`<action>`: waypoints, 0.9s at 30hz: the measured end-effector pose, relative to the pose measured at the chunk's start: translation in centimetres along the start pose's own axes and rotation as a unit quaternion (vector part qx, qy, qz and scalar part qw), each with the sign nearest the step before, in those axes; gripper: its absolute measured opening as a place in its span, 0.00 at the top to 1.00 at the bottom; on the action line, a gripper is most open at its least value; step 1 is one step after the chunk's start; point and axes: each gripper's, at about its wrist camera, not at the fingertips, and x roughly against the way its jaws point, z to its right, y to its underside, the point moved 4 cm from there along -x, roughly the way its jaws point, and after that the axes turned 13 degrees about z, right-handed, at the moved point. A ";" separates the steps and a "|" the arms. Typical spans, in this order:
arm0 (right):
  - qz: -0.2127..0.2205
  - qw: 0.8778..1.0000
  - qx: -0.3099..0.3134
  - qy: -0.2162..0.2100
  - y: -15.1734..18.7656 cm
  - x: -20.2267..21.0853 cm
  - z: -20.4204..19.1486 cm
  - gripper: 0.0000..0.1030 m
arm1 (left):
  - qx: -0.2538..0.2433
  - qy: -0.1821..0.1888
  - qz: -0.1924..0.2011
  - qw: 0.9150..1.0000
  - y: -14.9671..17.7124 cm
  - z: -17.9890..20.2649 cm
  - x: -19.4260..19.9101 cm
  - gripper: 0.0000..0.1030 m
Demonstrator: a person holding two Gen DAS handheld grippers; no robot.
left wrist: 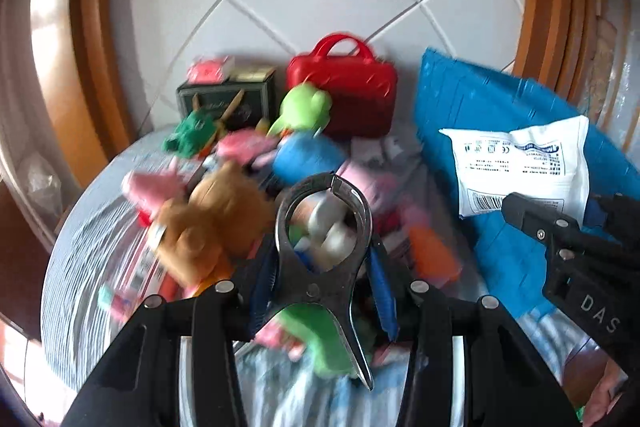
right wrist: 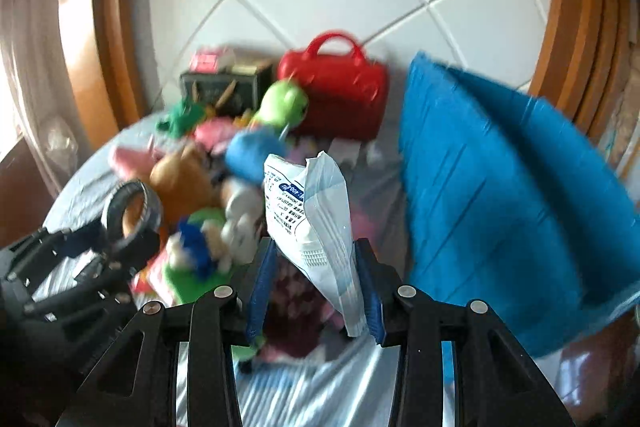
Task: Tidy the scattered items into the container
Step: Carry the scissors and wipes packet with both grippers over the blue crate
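My left gripper [left wrist: 322, 287] is shut on a metal clip [left wrist: 324, 223] with a ring-shaped head, held up over the toy pile. The same clip [right wrist: 132, 211] and left gripper [right wrist: 100, 247] show at the left of the right wrist view. My right gripper [right wrist: 316, 291] is shut on a white printed packet [right wrist: 316, 219], which stands up between the blue pads [right wrist: 370, 295]. In the left wrist view the right gripper [left wrist: 532, 219] holds that packet [left wrist: 524, 163] in front of the blue container [left wrist: 480, 99]. The container [right wrist: 500, 187] stands to the right, and its inside is hidden.
A heap of plush toys covers the striped cloth [left wrist: 80, 247]: a brown one [left wrist: 212, 223], a blue one [left wrist: 308, 155], a light green one [left wrist: 304, 107]. A red handbag-shaped case [left wrist: 348, 87] and a dark box [left wrist: 228, 99] stand at the tiled wall. Wooden frames flank both sides.
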 end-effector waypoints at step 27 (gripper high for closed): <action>-0.126 0.988 0.008 0.086 -7.4 -17.4 44.3 0.62 | -0.054 0.046 -0.220 0.973 -10.2 41.4 -28.4 0.58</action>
